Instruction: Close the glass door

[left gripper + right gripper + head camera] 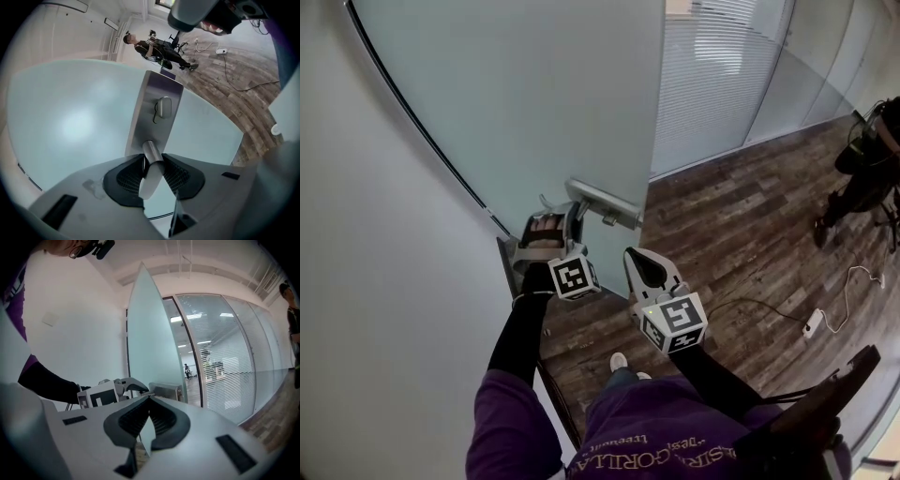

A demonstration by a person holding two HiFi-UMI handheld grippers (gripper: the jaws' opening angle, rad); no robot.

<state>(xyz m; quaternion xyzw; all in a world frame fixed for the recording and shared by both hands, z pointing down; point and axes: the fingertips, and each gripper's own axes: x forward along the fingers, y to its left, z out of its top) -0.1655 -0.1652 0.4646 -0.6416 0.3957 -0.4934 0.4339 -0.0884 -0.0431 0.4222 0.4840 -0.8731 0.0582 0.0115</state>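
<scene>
The frosted glass door [534, 94] stands ajar, its free edge toward the wooden floor. A metal lock plate [614, 208] with a lever handle [592, 195] sits at that edge. My left gripper [572, 216] is shut on the lever. In the left gripper view the round lever [151, 171] lies between both pads, with the lock plate [157, 103] just beyond. My right gripper [637, 260] hovers beside the door edge below the handle, apart from it. In the right gripper view its jaws [150, 398] meet at the tips with nothing between them.
A white wall [375, 281] runs along the left. A glass partition with blinds [712, 84] stands behind the door. A seated person [872, 159] is at the far right. A cable and power strip [814, 325] lie on the wooden floor.
</scene>
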